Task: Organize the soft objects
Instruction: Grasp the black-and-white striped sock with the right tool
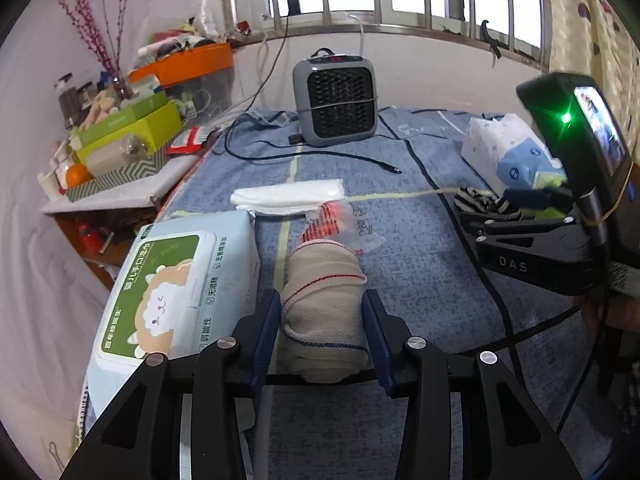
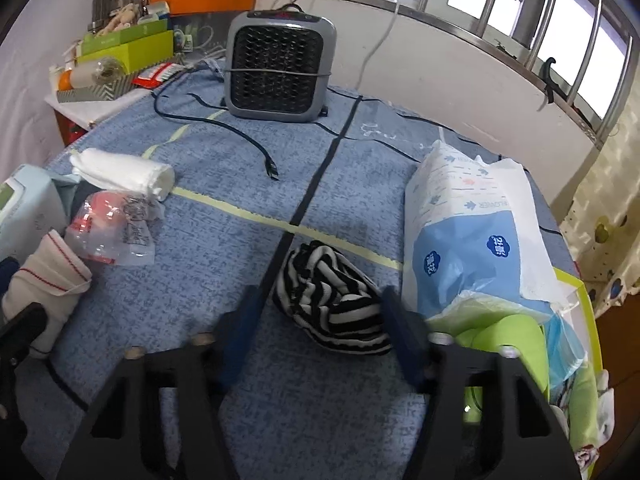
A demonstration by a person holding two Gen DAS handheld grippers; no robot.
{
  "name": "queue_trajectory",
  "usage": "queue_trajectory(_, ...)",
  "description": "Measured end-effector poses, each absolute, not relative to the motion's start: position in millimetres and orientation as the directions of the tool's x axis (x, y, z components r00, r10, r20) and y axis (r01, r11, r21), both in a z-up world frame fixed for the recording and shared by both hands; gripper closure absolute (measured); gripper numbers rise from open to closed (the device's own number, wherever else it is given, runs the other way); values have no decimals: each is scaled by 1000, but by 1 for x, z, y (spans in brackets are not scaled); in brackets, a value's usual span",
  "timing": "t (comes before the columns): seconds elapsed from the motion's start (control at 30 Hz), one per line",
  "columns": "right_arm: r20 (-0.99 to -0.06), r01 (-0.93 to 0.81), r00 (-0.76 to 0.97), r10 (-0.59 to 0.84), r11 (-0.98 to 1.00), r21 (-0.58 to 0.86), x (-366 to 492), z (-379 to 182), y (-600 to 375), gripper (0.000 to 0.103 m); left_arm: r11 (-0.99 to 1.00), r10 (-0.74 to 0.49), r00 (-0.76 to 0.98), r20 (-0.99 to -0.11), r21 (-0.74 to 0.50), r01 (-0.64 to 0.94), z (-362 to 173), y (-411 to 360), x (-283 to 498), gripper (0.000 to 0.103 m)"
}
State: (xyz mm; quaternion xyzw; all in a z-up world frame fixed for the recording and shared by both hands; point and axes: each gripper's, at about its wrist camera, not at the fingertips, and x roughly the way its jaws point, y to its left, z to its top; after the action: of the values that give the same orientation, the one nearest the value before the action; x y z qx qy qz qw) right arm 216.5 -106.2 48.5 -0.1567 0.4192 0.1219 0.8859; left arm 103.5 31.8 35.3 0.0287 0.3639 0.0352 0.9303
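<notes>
Left tongs (image 1: 322, 320) clamped on beige rolled sock (image 1: 322, 300), pads pressing both sides, sock resting on blue bench cloth (image 1: 420, 280) just right of wet-wipes pack (image 1: 176, 300). Right tongs (image 2: 320, 320) apart, straddling black-and-white striped sock bundle (image 2: 332, 304); pad contact unclear. Bundle lies beside tissue pack (image 2: 468, 232). Folded white cloth (image 2: 124, 172) and heater (image 2: 278, 66) further back.

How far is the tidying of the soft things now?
Done: nothing looks sorted. In hand: left gripper straddles the beige rolled sock; right gripper straddles the black-and-white striped cloth. Left: the white folded towel and clear plastic packet lie loose.
</notes>
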Motion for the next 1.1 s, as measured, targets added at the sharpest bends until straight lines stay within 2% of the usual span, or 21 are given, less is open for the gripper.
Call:
queue_trajectory(0.03,-781,-349,618,86,921,-175,217,48,-106,59,997,80,733,-675,70,-45,36,33,103,64)
queue_trajectory(0.1,-789,-346,609,86,923,-167,218,46,-108,73,998,65,735,-675,48,-44,36,35,103,65)
queue_trajectory(0.2,-790,-351,604,102,924,-149,218,45,-111,85,999,34,734,-678,12,-35,37,37,102,65)
queue_trajectory(0.3,-792,-364,592,149,926,-98,216,48,-116,89,999,4,733,-681,-21,-26,38,39,99,66)
queue_trajectory(0.57,-785,-405,545,293,912,59,197,59,-127,91,996,-73,732,-677,-92,15,44,36,85,66)
queue_trajectory(0.73,-775,-423,509,375,893,155,179,67,-134,91,994,-98,731,-676,-94,46,46,27,75,66)
queue_trajectory(0.9,-785,-444,473,399,878,179,155,71,-138,91,993,-116,724,-680,-96,70,44,22,67,66)
queue_trajectory(1.1,-792,-446,489,365,885,133,136,64,-139,90,994,-106,718,-688,-77,73,40,18,65,64)
